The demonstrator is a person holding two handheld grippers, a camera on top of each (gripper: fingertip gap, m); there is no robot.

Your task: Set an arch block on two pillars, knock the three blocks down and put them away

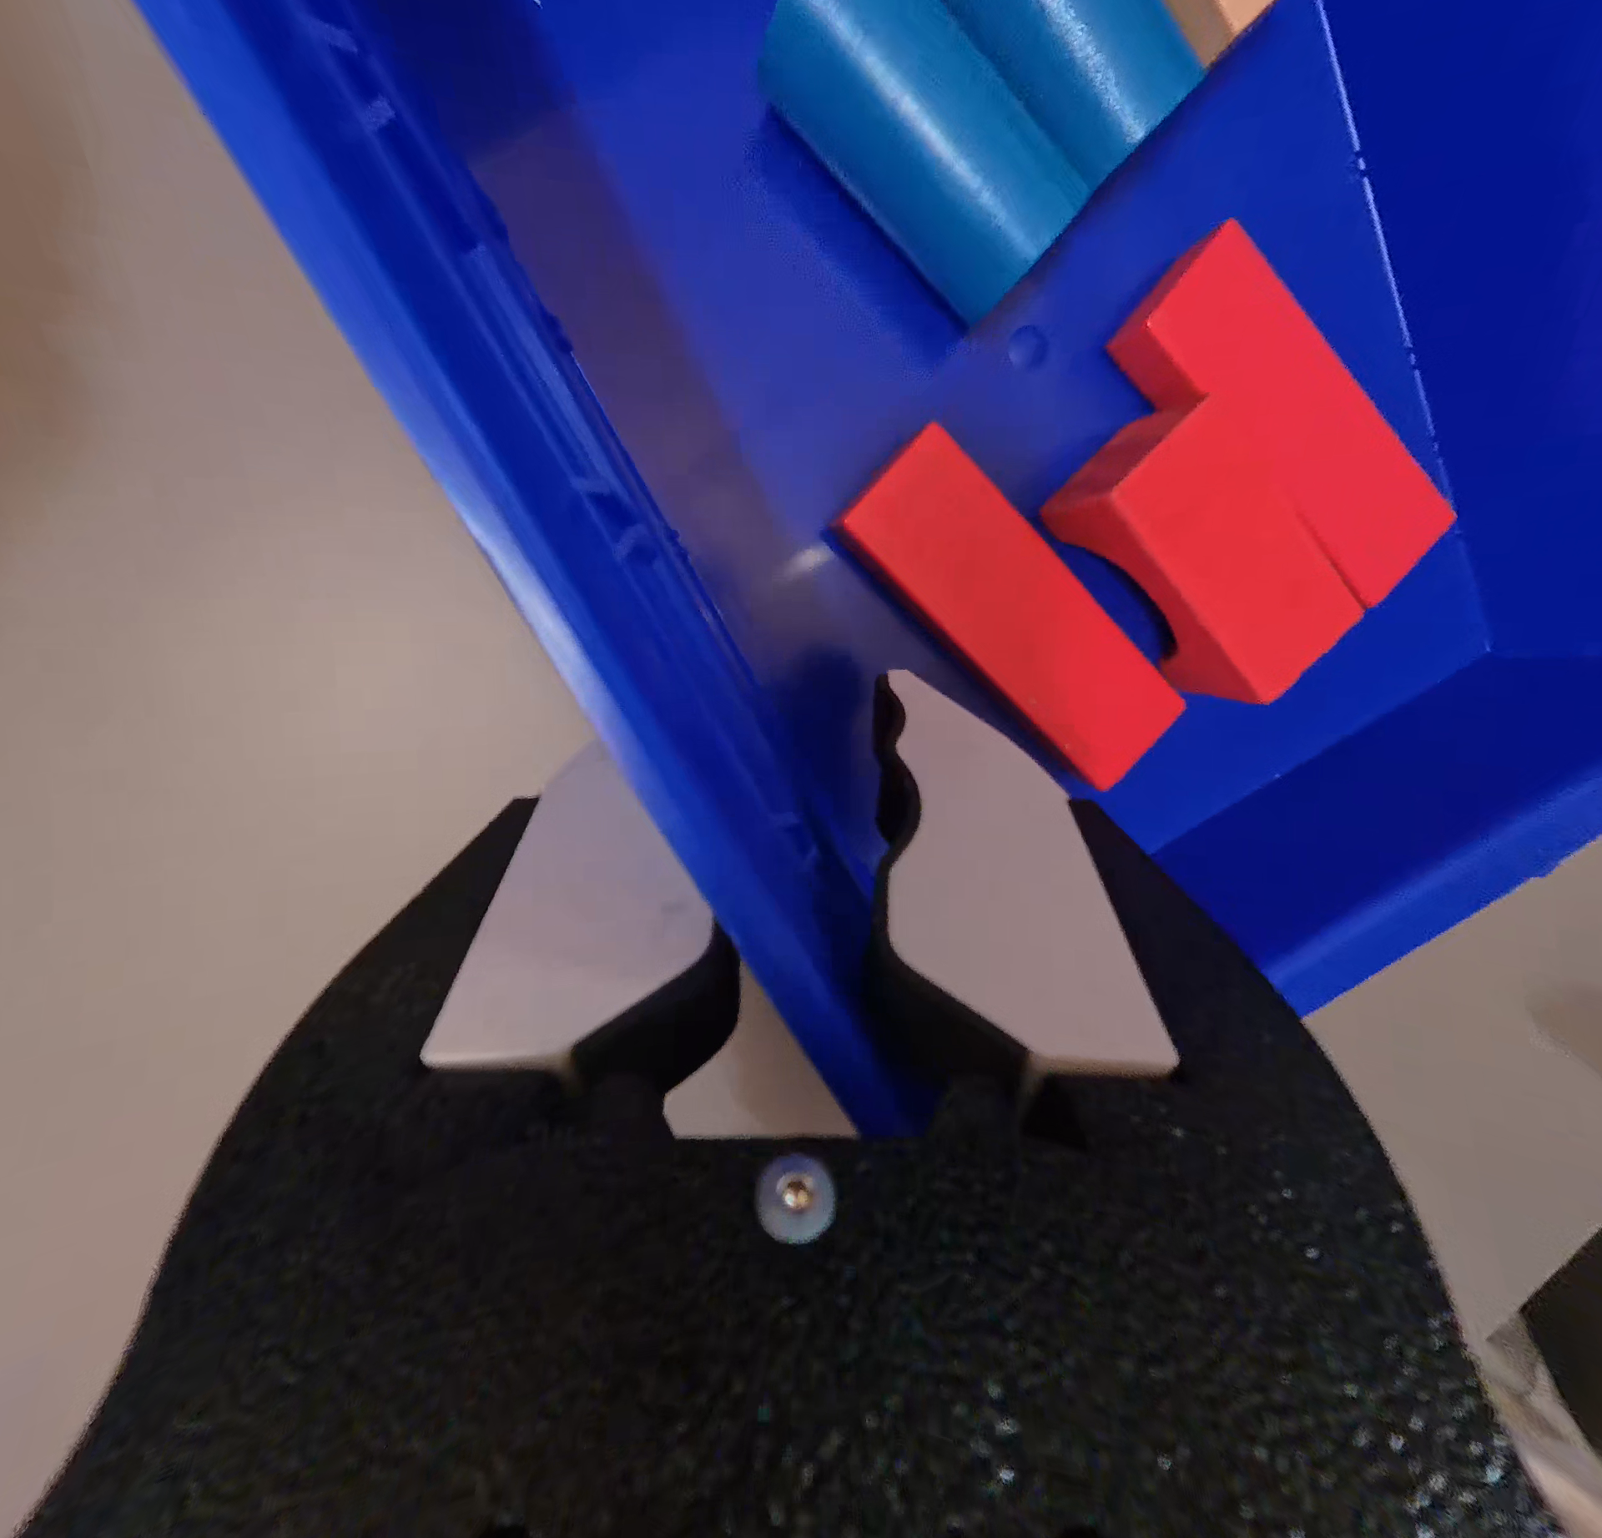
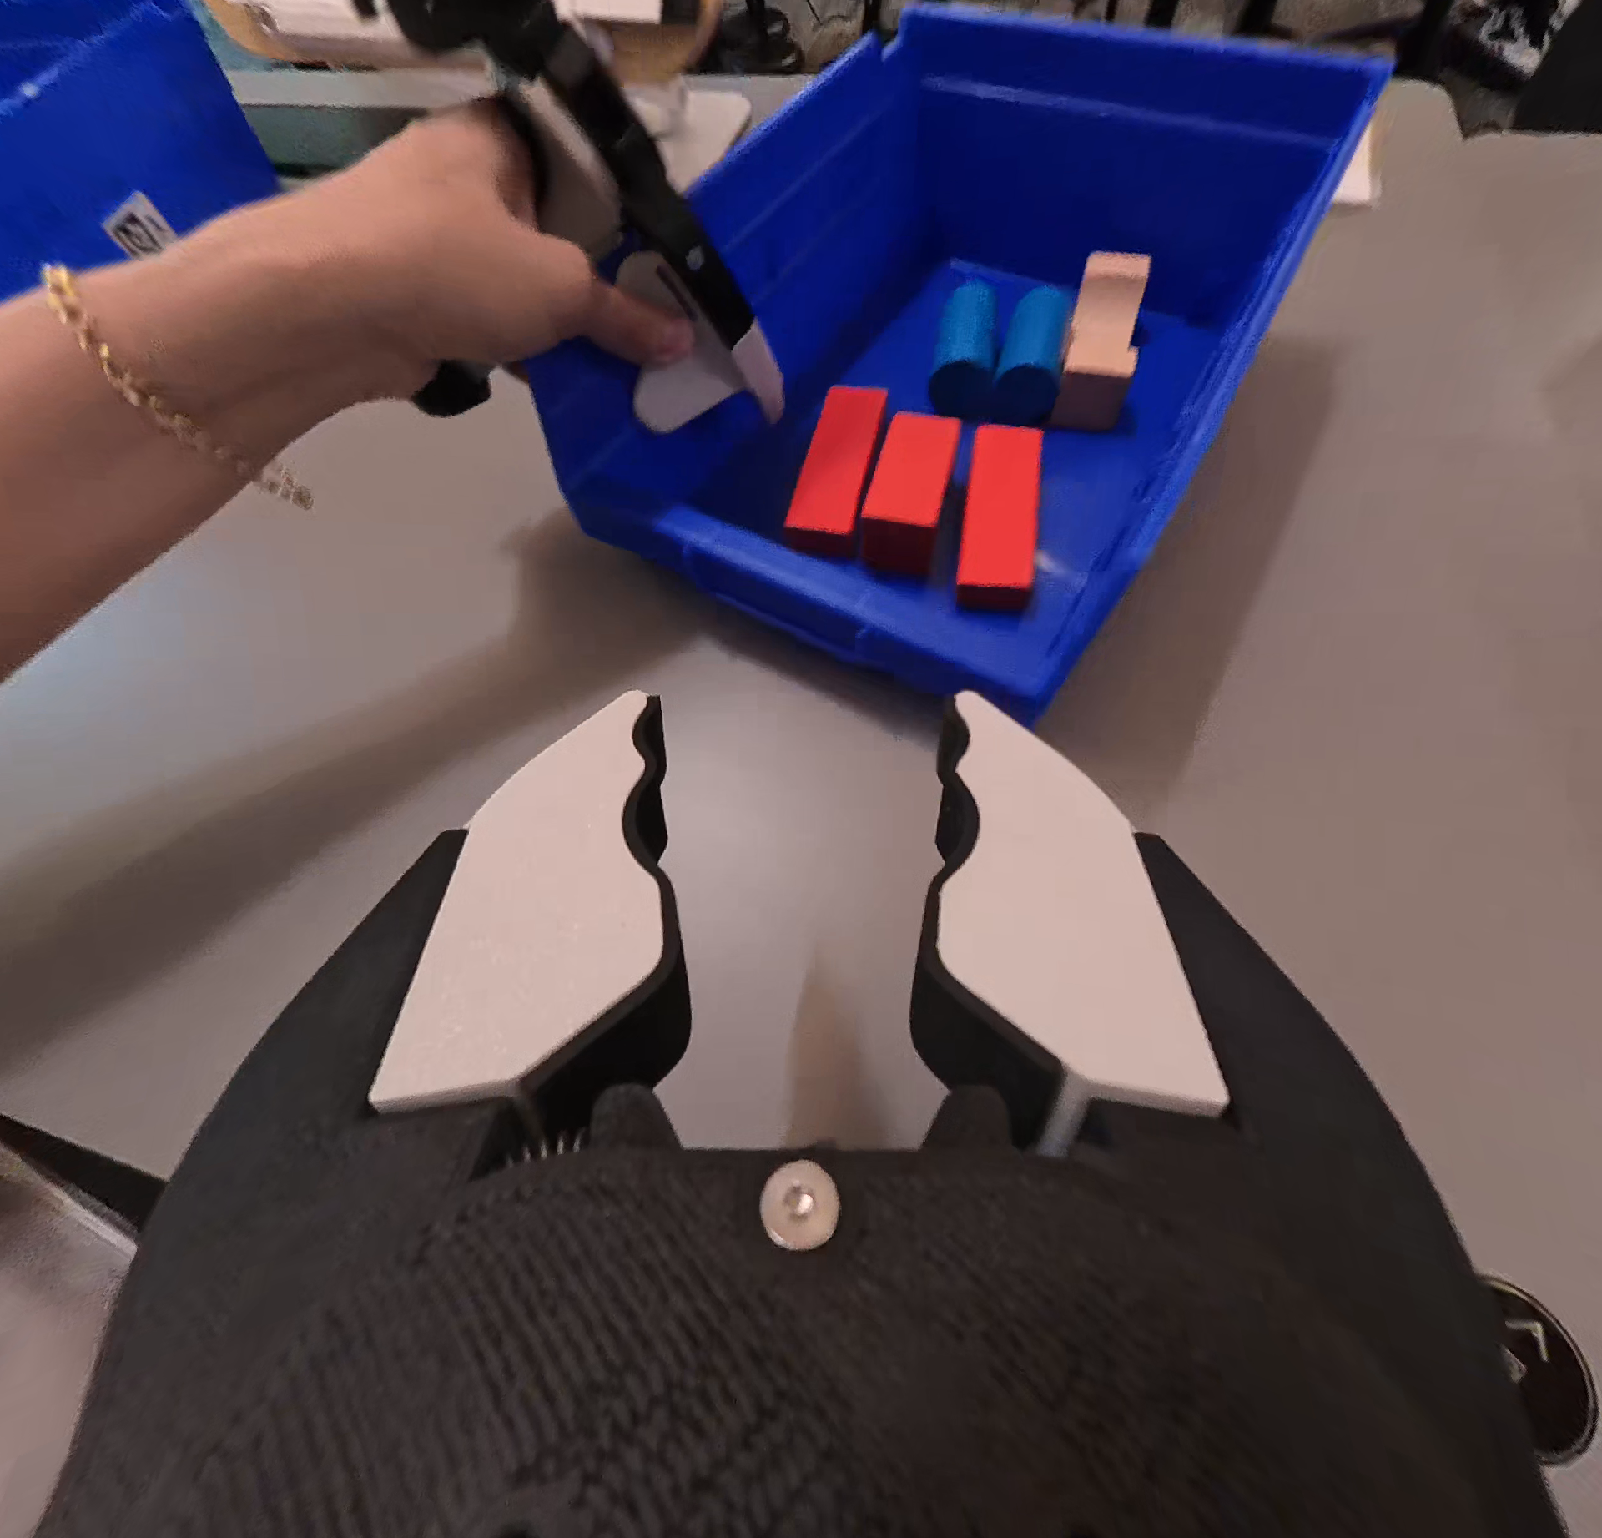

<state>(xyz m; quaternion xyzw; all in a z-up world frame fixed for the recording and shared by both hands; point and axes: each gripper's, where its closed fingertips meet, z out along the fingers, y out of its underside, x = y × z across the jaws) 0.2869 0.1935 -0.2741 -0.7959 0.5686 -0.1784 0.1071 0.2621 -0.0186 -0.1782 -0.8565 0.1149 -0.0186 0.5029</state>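
My left gripper point(image 1: 754, 716) is shut on the left side wall of a blue plastic bin point(image 1: 607, 369), one finger inside and one outside. The right wrist view shows it point(image 2: 719, 387) clamped on that wall of the bin point(image 2: 867, 621), held by a person's hand point(image 2: 347, 282). Inside lie three red blocks point(image 2: 910, 491) point(image 1: 1006, 603), two blue cylinders point(image 2: 997, 352) point(image 1: 919, 135) and a pale pink block point(image 2: 1101, 343). My right gripper point(image 2: 802, 707) is open and empty over the grey table point(image 2: 260, 716), just short of the bin's front wall.
A second blue bin point(image 2: 104, 126) stands at the far left. Beyond the table's back edge are dark stands and cables. A round black object point(image 2: 1552, 1392) sits at the lower right. The person's wrist wears a gold bracelet point(image 2: 130, 378). Across from one pair of fingers to the other is roughly 25 centimeters.
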